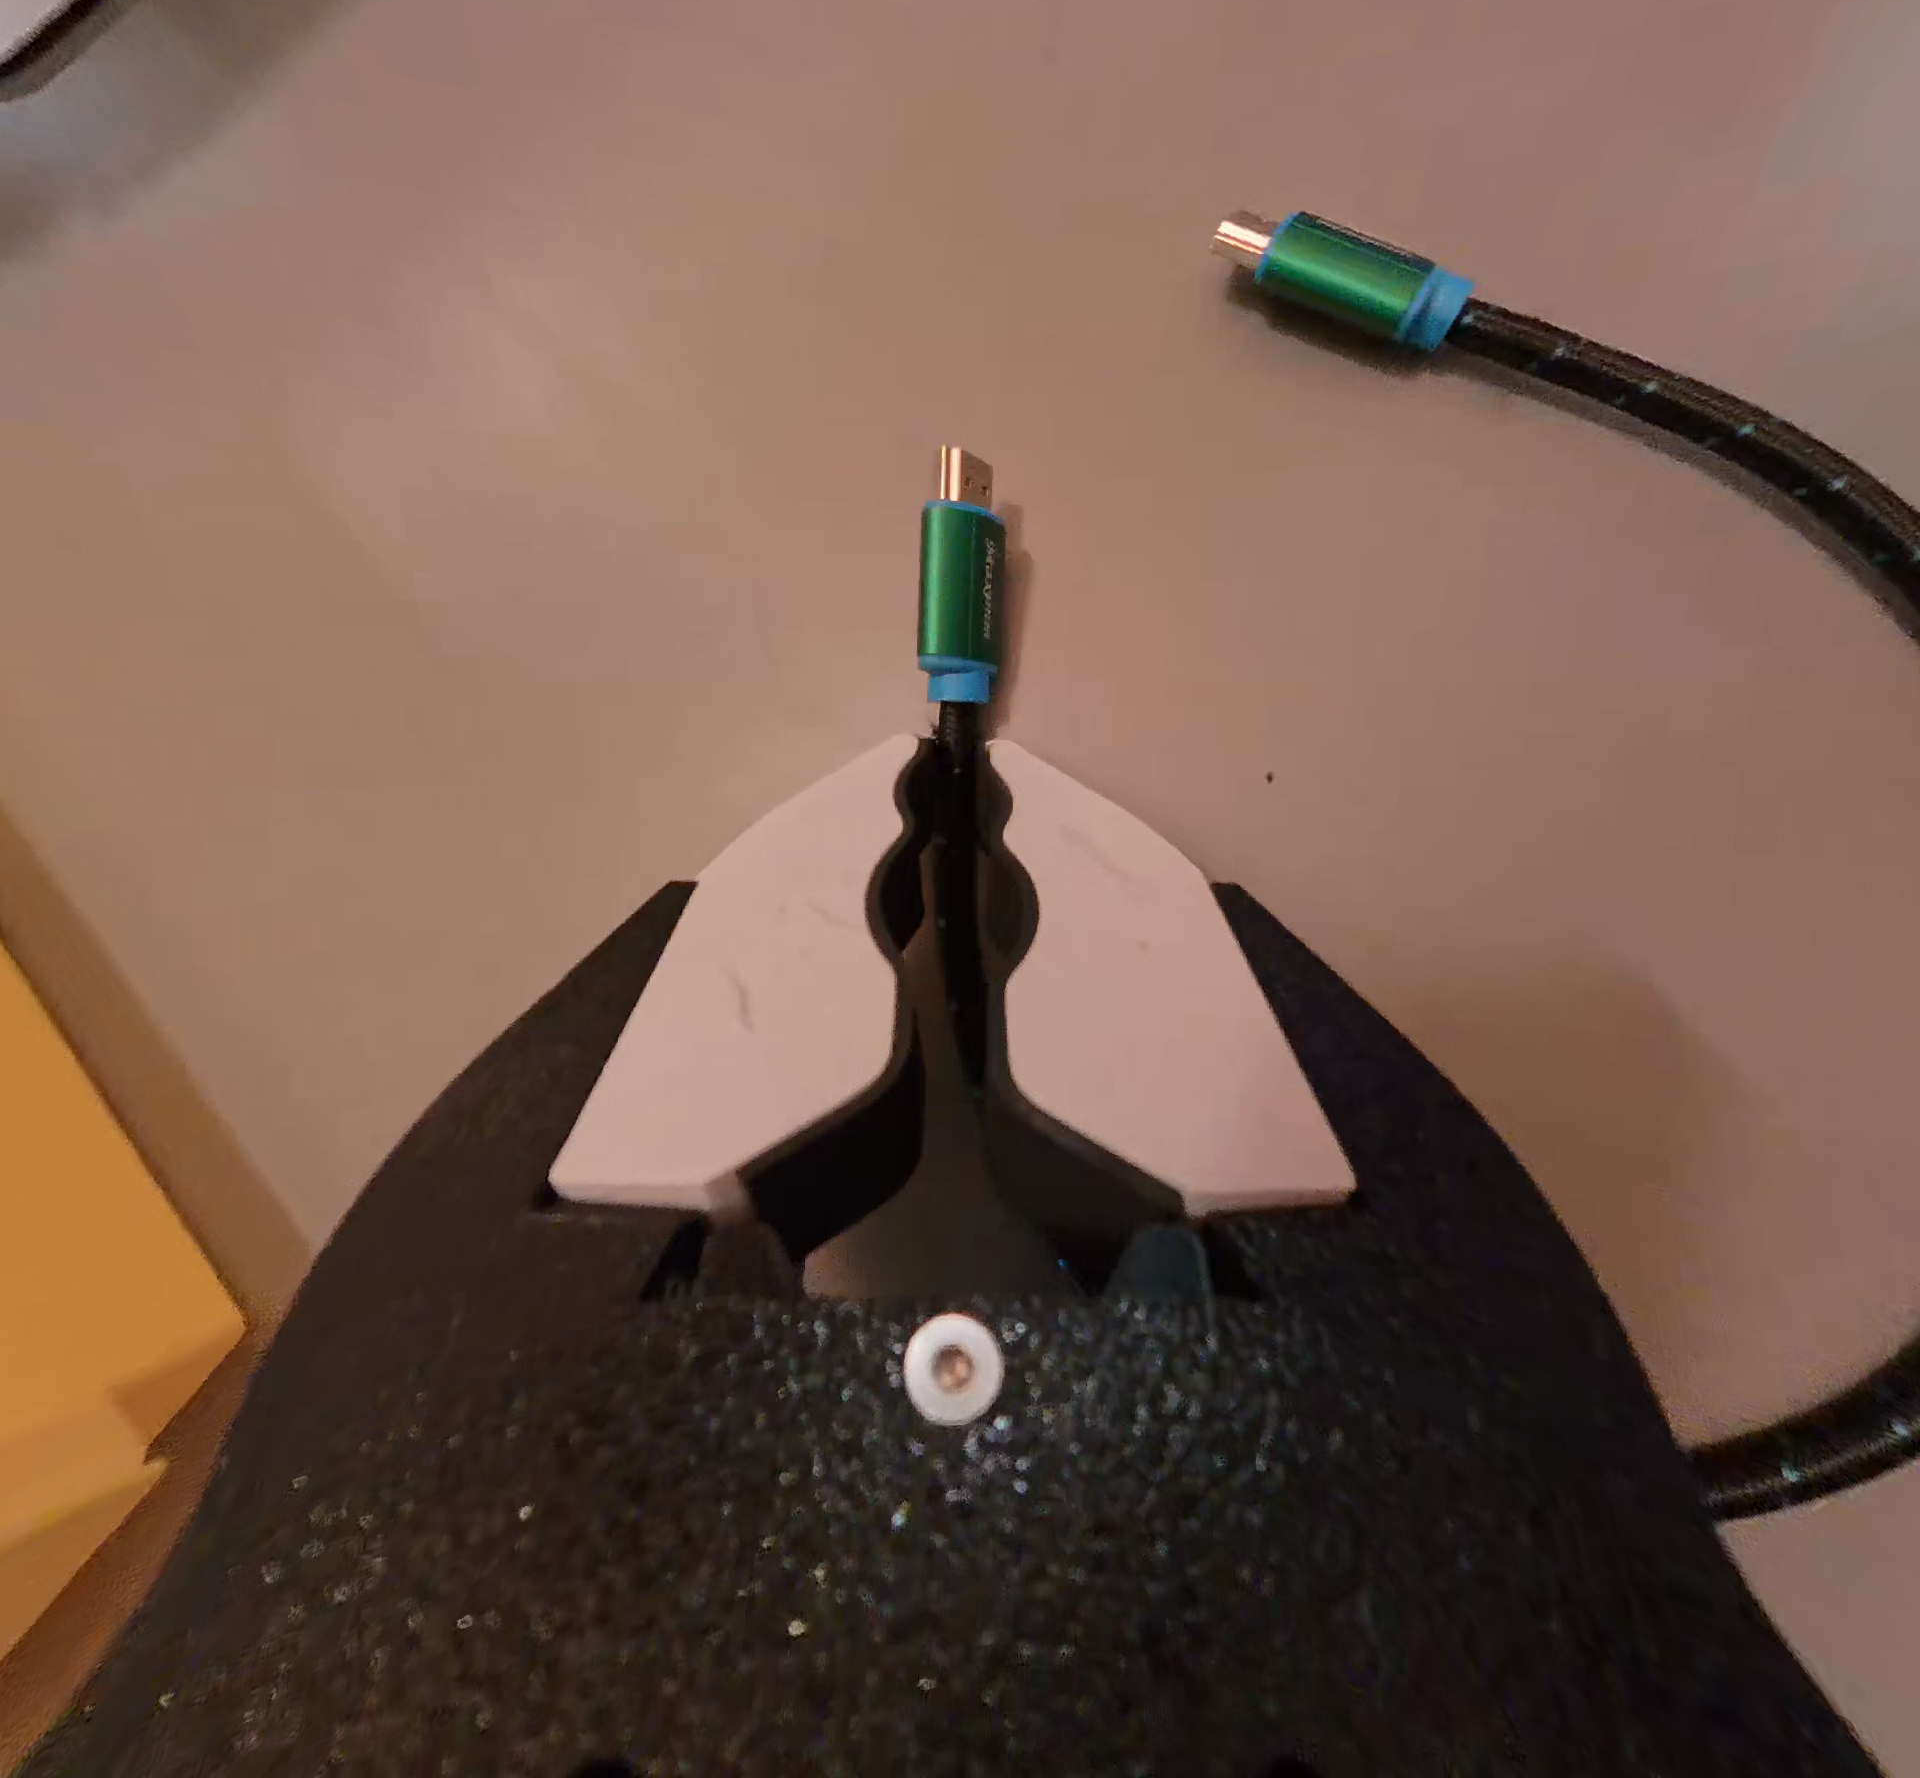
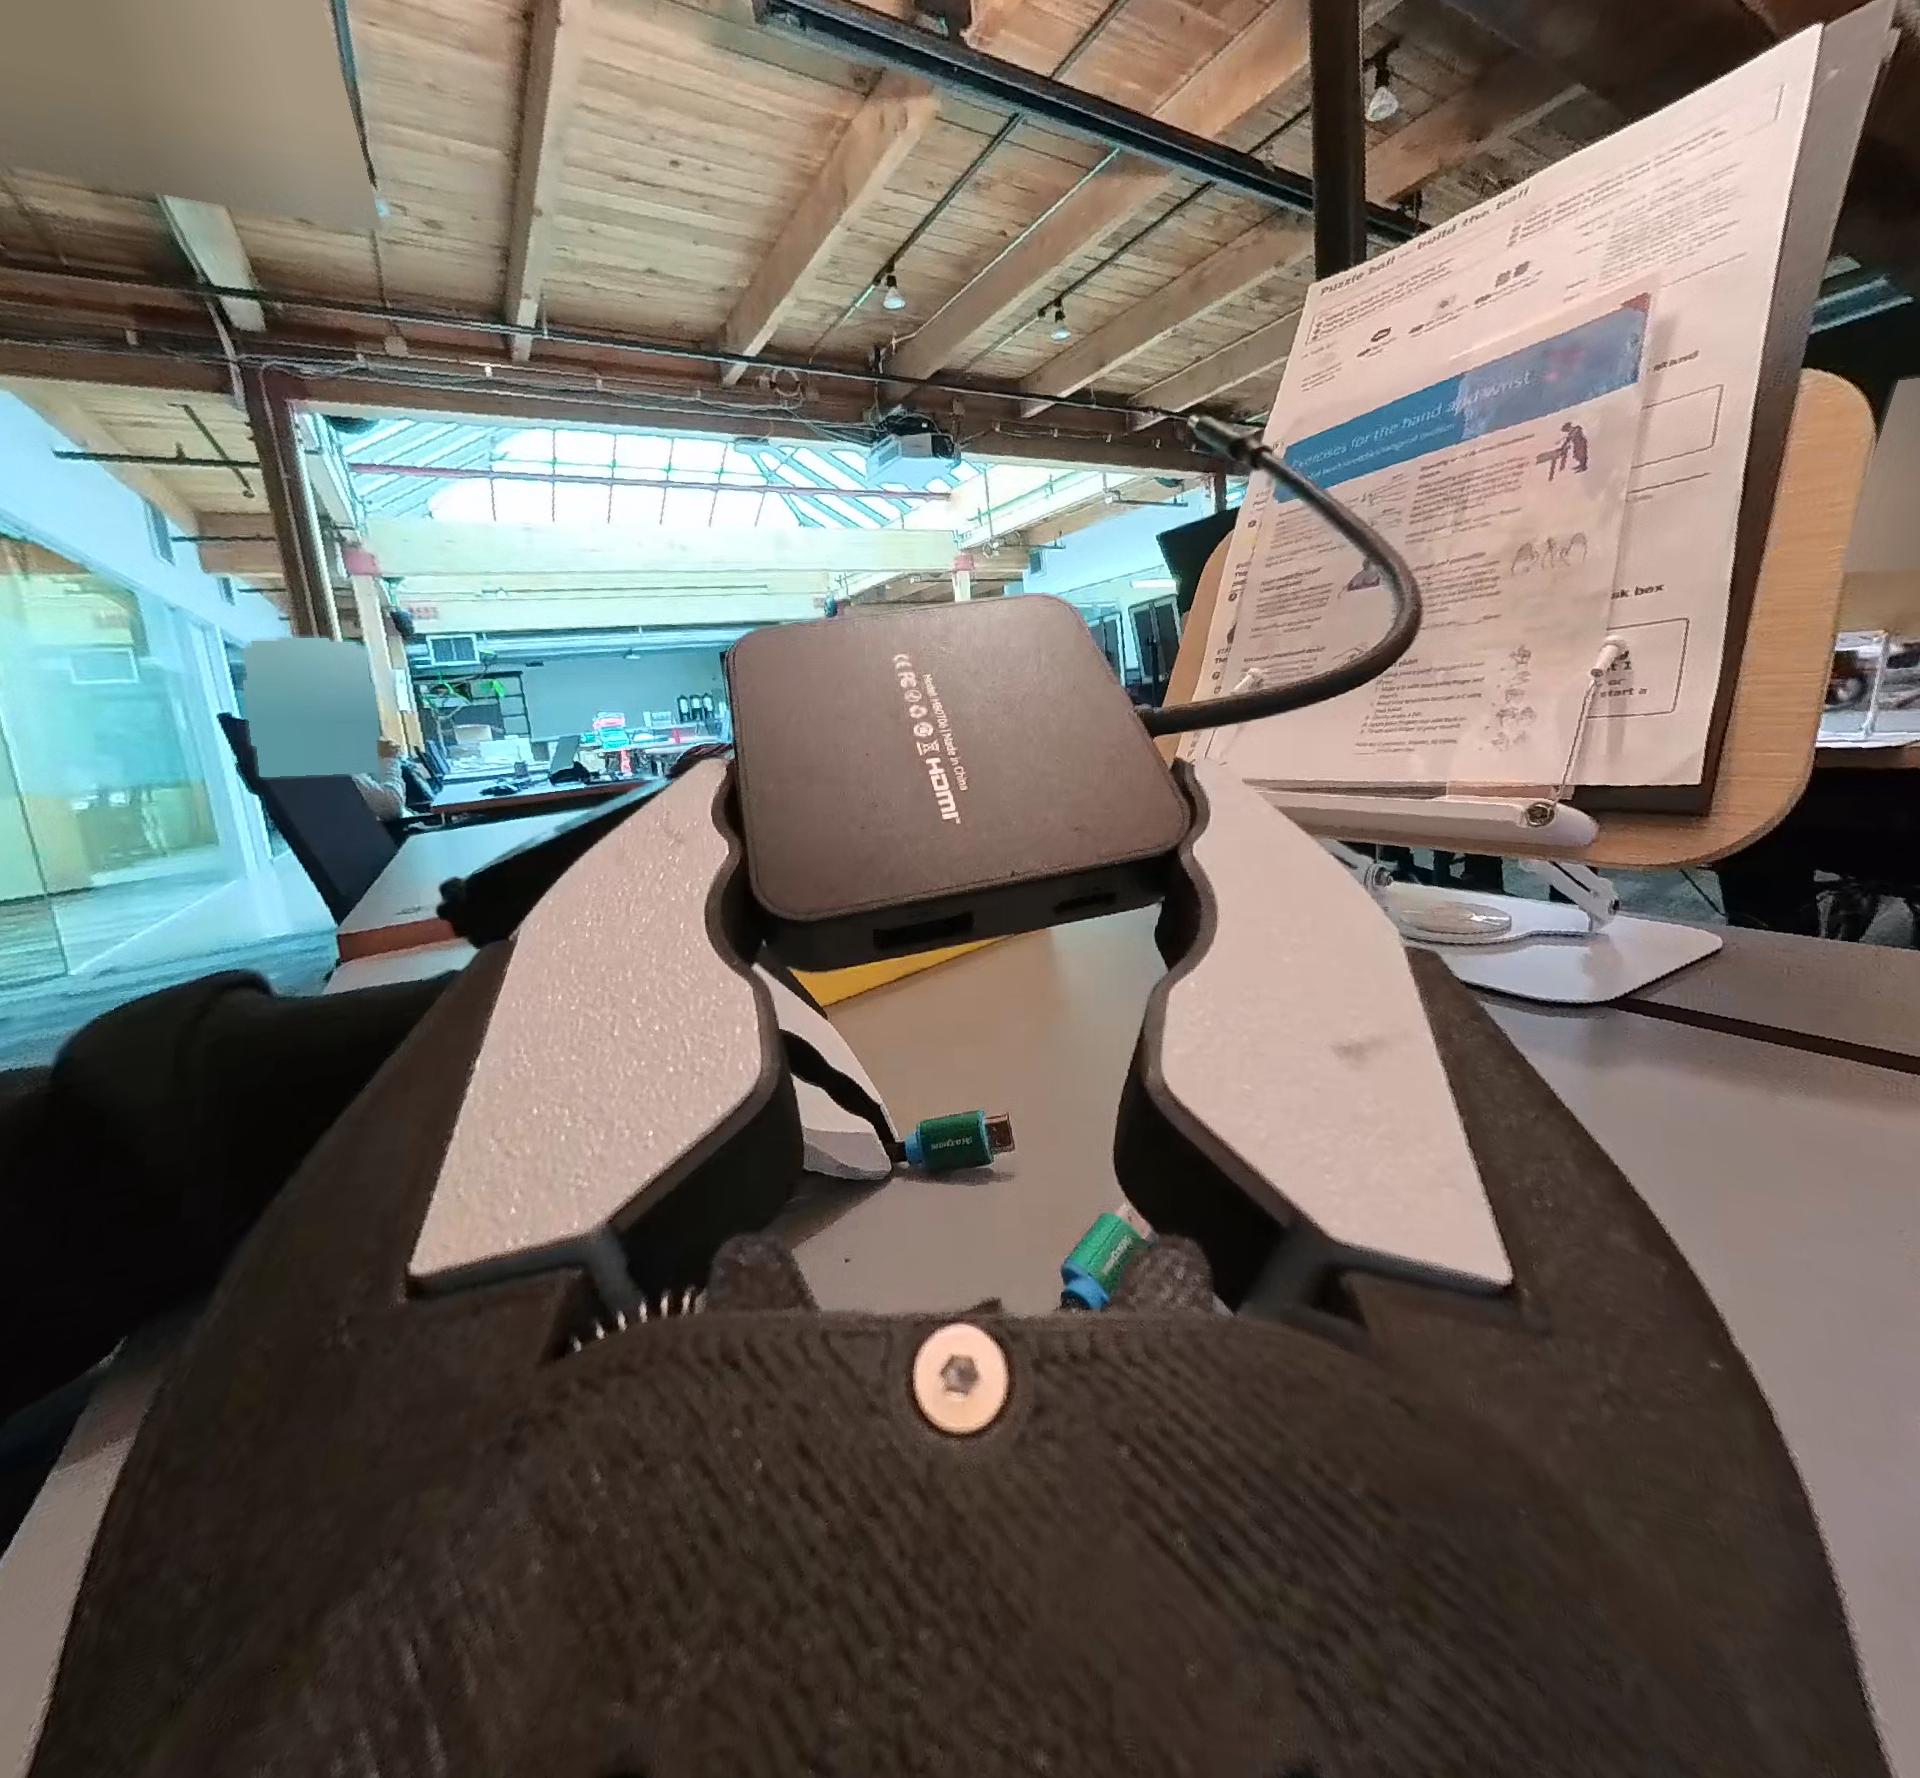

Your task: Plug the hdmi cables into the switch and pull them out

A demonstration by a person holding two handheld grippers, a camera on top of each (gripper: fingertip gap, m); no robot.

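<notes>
Left gripper (image 1: 954, 741) clenched on braided cable just behind green HDMI plug (image 1: 958, 585) at frame centre, right gripper (image 2: 954, 824) clamped across black switch (image 2: 935, 762) held aloft mid-frame; stiff cord, light rigid box, best gripped at plug shell for insertion.

The plugs (image 1: 958, 585) were metallic green with blue collars and coppery tips, on black braided cable (image 1: 1704, 440) flecked with teal. The switch (image 2: 945, 762) was matte black with white markings. The table (image 1: 623, 378) was grey.
</notes>
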